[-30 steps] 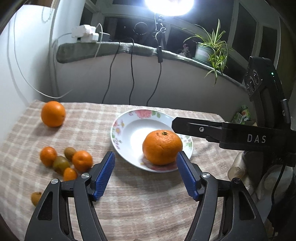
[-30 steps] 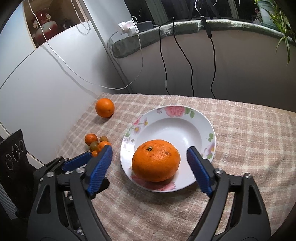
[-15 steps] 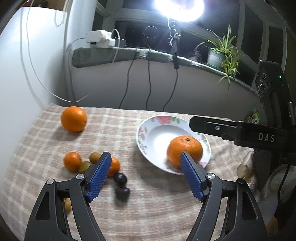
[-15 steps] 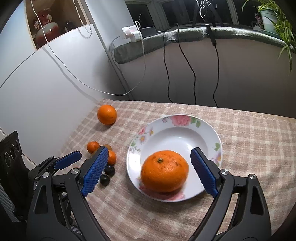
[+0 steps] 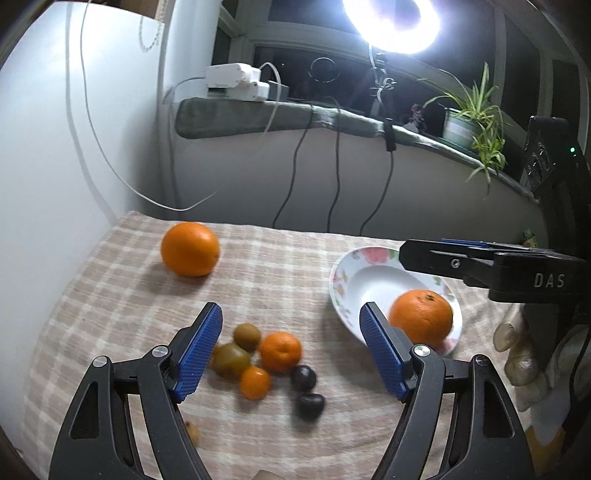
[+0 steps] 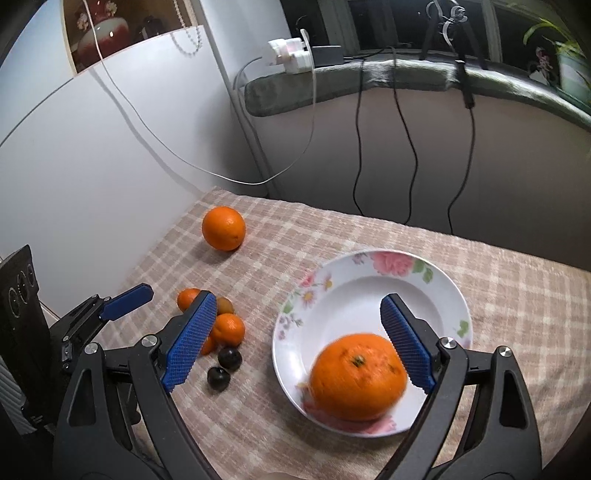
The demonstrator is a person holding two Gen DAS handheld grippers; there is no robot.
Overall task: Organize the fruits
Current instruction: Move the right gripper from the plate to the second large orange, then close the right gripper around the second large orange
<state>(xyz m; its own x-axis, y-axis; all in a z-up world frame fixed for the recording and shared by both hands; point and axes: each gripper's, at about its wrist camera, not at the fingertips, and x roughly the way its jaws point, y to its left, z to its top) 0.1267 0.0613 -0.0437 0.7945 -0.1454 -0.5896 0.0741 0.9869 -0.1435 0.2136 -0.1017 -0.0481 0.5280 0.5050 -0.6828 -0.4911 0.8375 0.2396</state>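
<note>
A big orange [image 5: 421,319] [image 6: 356,376] lies in the flowered white plate [image 5: 369,280] [image 6: 369,295], free of both grippers. A second big orange [image 5: 190,248] [image 6: 223,233] rests on the checked cloth at the far left. Between them is a cluster of small fruits: small oranges [image 5: 280,350] [image 6: 229,328], green-brown ones [image 5: 232,358] and two dark plums [image 5: 309,404] [image 6: 218,378]. My left gripper [image 5: 290,314] is open and empty above the cluster. My right gripper [image 6: 297,301] is open and empty, with its right pad over the plate's orange.
A white wall [image 6: 92,166] runs along the table's left edge. Behind the table are a padded ledge [image 5: 295,114] with a power strip [image 5: 236,81], hanging cables, a potted plant [image 5: 469,122] and a bright ring light [image 5: 391,18]. A gloved hand [image 5: 517,347] holds the right gripper.
Both grippers have drawn back from the plate and shifted left. The big orange has stayed in the plate. The small fruits and dark plums now lie between the left gripper's fingers.
</note>
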